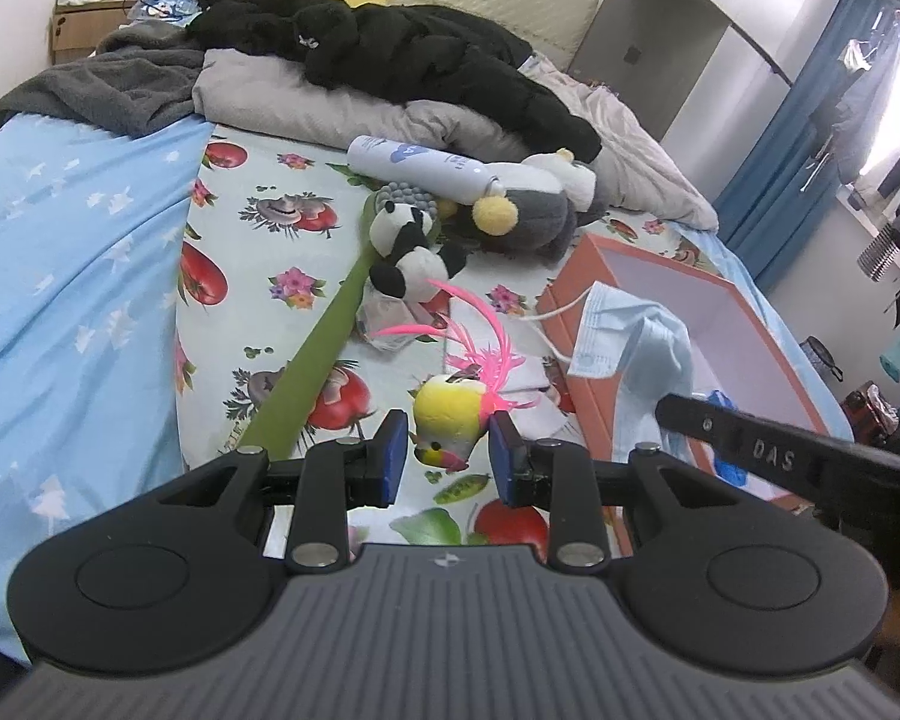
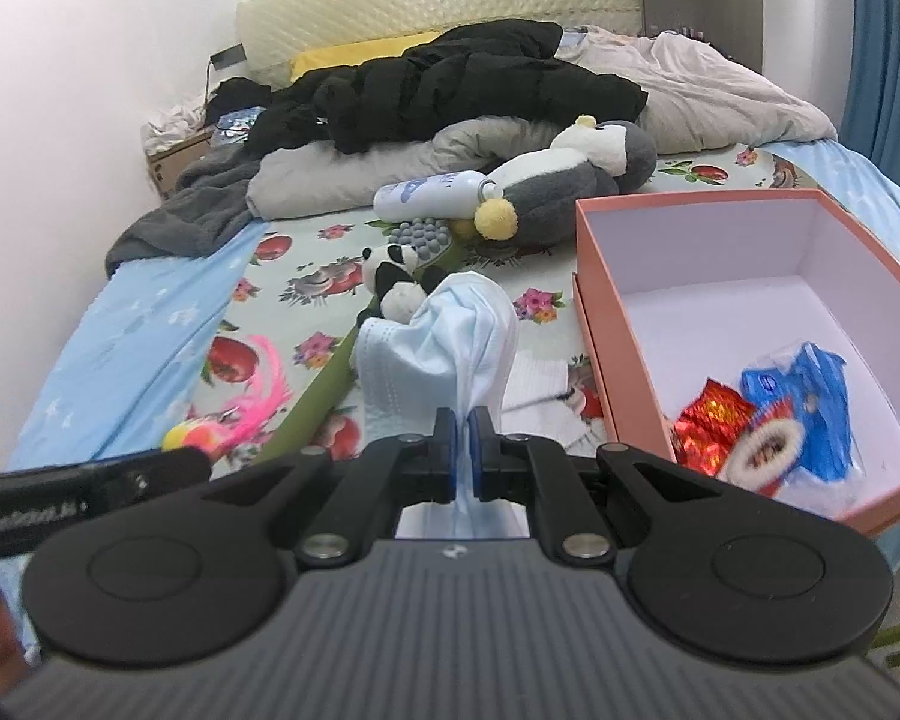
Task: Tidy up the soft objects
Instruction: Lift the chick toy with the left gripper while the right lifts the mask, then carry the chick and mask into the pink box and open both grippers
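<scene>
I hold the yellow feathered bird toy point(image 1: 450, 420) in the left gripper point(image 1: 444, 450), above the sheet. Right gripper point(image 2: 463, 450) pinches a face mask point(image 2: 444, 336) beside the pink box point(image 2: 624, 360) (thin pinch). Risk: mask snags the rim or slips out.

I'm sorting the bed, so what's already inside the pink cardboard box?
Inside the pink cardboard box: a shiny red foil wrapper, a crinkled blue plastic packet and a red-and-white round item. Anything beneath them is covered.
</scene>
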The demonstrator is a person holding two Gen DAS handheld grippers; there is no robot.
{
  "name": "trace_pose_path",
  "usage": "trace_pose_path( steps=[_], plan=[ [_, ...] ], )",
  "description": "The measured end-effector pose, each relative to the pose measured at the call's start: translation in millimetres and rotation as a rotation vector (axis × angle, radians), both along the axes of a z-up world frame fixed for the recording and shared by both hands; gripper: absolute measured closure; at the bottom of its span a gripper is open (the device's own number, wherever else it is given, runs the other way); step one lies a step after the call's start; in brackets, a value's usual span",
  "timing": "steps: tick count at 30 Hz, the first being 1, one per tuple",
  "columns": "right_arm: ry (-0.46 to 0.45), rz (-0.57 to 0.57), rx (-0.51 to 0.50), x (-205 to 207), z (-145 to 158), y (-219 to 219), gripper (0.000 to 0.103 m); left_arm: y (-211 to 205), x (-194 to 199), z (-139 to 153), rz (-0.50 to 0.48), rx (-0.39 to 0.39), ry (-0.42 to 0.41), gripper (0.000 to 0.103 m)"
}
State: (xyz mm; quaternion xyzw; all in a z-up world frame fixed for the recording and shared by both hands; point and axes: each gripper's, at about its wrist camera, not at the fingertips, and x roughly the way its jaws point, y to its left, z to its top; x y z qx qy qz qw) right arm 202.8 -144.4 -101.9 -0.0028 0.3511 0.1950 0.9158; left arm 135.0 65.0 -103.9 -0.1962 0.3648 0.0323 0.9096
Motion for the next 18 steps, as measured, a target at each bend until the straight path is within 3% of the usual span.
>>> trace_pose_path(
  steps=[10, 18],
  plan=[
    [-0.023, 0.008, 0.025, -36, 19, -19, 0.095, -24, -18, 16, -0.044, 0.008, -0.028, 0.069],
    [-0.045, -0.047, 0.038, -51, 31, -52, 0.094, -64, -12, 28, -0.142, 0.005, -0.060, 0.069]
  ],
)
